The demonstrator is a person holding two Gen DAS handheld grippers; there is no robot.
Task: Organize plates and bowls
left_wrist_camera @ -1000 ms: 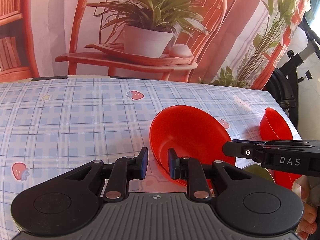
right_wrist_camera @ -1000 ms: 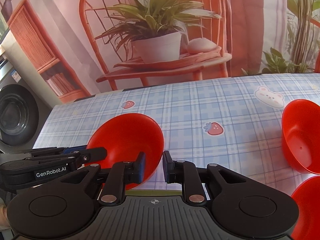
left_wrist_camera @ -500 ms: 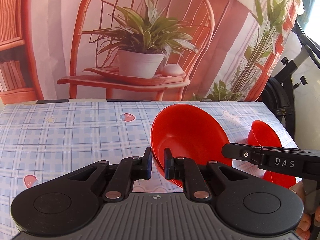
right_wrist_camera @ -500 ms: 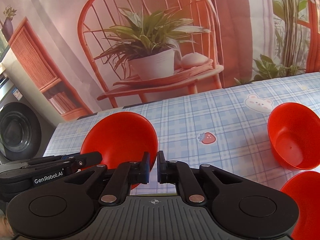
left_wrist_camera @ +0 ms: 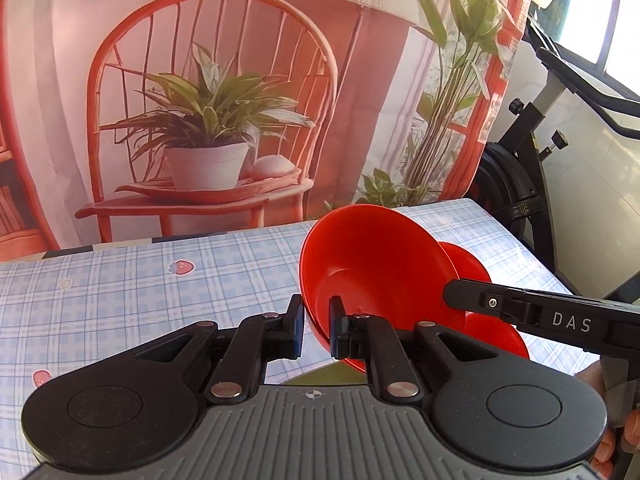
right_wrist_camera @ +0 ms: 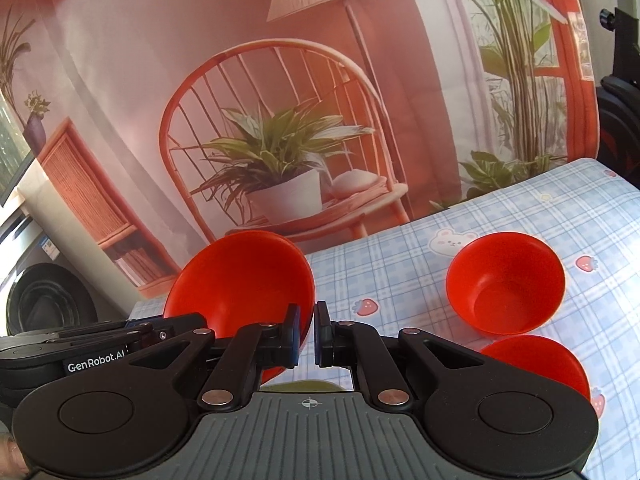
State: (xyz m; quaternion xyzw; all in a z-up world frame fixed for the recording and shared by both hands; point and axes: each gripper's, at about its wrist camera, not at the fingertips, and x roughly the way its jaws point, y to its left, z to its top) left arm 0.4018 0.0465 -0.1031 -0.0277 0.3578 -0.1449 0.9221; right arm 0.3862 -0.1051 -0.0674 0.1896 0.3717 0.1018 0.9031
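Left gripper [left_wrist_camera: 316, 328] pinches the bowl [left_wrist_camera: 372, 264] rim at 6 o'clock, tilted; thin, light, slick plastic. Right gripper [right_wrist_camera: 306, 336] nearly closed, empty

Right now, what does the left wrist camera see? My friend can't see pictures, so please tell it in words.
The left claw pinches the rim of a tilted red bowl, lifted over a blue checked tablecloth with strawberry prints. The right claw's black arm reaches in from the right, in front of another red bowl.
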